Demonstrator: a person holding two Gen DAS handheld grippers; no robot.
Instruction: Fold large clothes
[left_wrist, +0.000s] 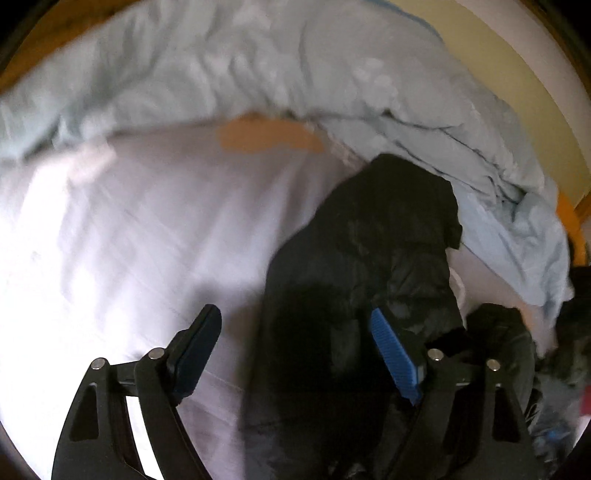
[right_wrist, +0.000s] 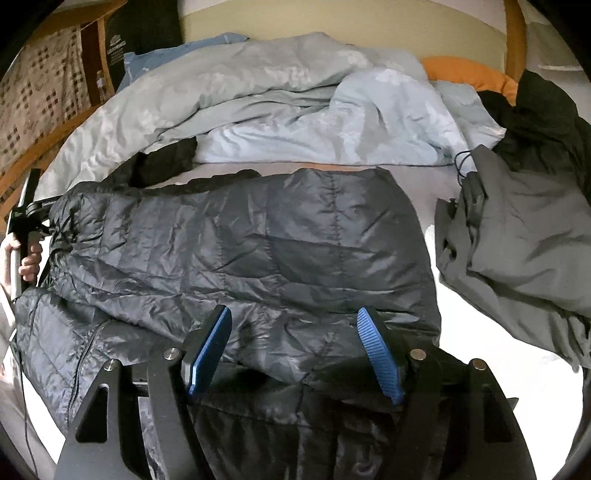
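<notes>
So the black puffer jacket (right_wrist: 240, 251) lies flat on the bed sheet (left_wrist: 110, 240), below the blue duvet (right_wrist: 295, 110); both grippers, left (left_wrist: 295, 354) & right (right_wrist: 294, 350), gape wide w/ nothing held; prob light, soft, slippery; pinch the hem corners.

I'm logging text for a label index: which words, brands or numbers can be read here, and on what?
None can be read.
Dark box behind the bed frame: pale logo and lettering, too small and blurred to read.
Black jacket: no print shows.
</notes>
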